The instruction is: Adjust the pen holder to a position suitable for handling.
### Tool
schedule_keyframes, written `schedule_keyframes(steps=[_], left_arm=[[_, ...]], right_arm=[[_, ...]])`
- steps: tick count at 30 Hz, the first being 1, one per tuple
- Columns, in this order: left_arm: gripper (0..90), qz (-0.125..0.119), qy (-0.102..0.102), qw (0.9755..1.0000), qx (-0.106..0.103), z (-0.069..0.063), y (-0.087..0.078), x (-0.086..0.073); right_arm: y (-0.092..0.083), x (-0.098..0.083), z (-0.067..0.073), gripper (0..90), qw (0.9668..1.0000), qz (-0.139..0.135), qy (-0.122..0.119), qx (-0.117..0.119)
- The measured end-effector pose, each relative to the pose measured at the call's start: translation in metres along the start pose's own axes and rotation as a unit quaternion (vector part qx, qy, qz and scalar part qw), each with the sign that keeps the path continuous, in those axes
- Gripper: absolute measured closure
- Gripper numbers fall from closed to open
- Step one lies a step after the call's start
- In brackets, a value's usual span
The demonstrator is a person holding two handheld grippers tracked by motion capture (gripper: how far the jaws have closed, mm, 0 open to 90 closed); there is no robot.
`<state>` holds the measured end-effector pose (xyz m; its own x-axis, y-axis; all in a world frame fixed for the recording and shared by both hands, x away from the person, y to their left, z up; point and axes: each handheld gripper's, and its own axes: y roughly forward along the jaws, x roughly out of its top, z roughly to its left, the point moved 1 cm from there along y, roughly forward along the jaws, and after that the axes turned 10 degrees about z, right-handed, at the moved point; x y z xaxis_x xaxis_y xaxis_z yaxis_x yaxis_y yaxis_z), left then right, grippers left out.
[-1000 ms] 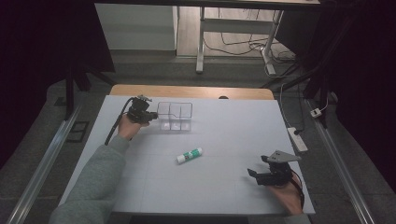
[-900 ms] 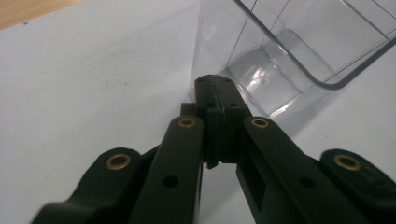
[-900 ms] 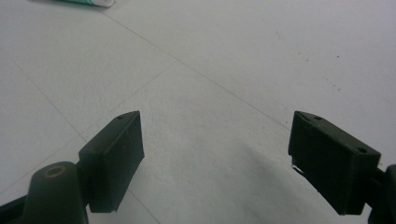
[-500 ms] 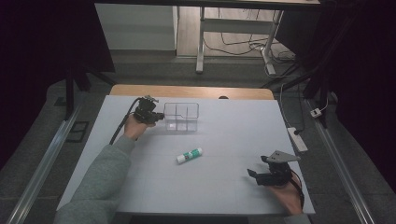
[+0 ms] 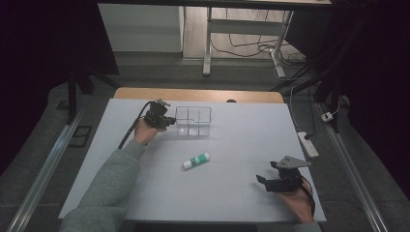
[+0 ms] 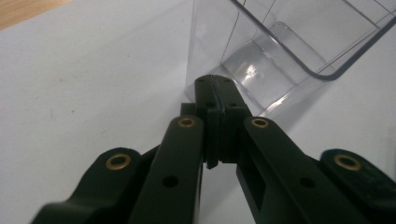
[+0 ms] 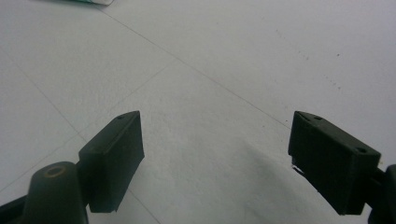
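Observation:
A clear plastic box with dividers stands at the far middle of the white table. My left gripper lies right at its left wall. In the left gripper view the jaws are pressed together with nothing between them, and the left gripper has its tips against the box's near corner. A green and white glue stick lies on its side mid-table. My right gripper rests near the front right edge, jaws wide apart over bare table, as the right gripper view shows.
A wooden strip runs along the table's far edge. A power strip lies on the floor to the right of the table. The glue stick's end peeks in at the top left of the right gripper view.
My left gripper has slid to the right along the far side of the table, and the clear box has shifted right with it. The right gripper and the glue stick have stayed put.

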<state>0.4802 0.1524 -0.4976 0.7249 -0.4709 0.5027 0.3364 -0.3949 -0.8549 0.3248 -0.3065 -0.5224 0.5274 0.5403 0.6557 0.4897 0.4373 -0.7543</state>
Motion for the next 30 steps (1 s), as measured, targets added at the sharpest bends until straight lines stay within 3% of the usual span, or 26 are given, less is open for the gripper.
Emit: schedule_keyframes(steps=[10, 18, 23, 30], left_arm=[[88.5, 0.001, 0.01, 0.9999, -0.006, -0.013, 0.005, 0.012], [88.4, 0.002, 0.016, 0.9998, -0.011, -0.018, 0.009, 0.013], [88.3, -0.012, 0.015, 0.9998, -0.003, -0.018, 0.004, 0.012], [88.3, -0.014, 0.036, 0.9992, 0.006, -0.022, -0.009, 0.0]], right_arm=[[0.0, 0.0, 0.0, 17.8, 1.0, 0.001, 0.001, 0.001], [0.0, 0.0, 0.0, 17.7, 1.0, 0.001, 0.001, 0.004], [-0.001, -0.001, 0.0, 17.8, 1.0, 0.0, 0.003, 0.0], [-0.001, 0.0, -0.001, 17.9, 1.0, -0.003, 0.003, 0.002]])
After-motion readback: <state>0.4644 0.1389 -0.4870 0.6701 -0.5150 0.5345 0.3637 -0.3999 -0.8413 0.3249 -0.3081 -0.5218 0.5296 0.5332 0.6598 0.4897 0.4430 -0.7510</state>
